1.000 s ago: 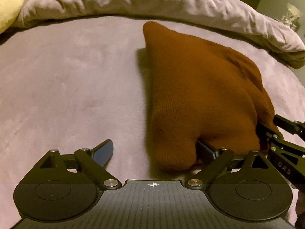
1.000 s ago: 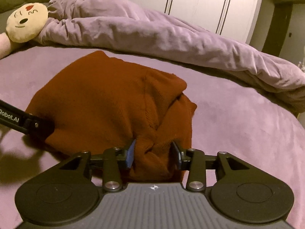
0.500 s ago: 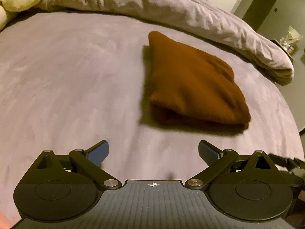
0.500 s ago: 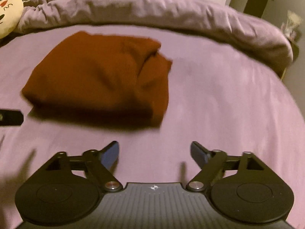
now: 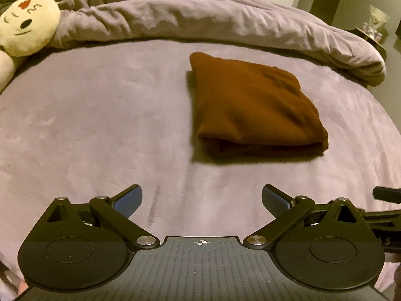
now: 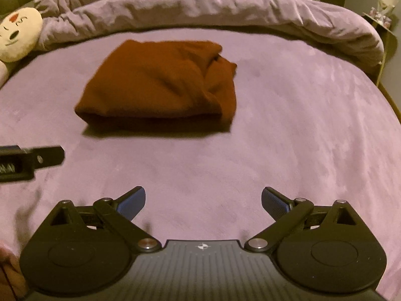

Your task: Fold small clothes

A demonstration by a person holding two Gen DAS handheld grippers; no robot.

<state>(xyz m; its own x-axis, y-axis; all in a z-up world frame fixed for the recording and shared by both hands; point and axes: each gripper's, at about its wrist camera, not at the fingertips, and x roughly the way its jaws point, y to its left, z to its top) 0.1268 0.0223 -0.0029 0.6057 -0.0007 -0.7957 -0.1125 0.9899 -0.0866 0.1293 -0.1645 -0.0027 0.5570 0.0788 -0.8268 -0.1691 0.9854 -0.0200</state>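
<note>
Lying folded on the bed [image 5: 105, 115], the brown garment [image 5: 253, 107] sits just before the duvet [image 5: 200, 17]. Both grippers, left [image 5: 201, 197] and right [image 6: 203, 197], hover nearer than it, jaws wide and empty, the right's having just opened. Folding looks done; next, probably another piece.
</note>
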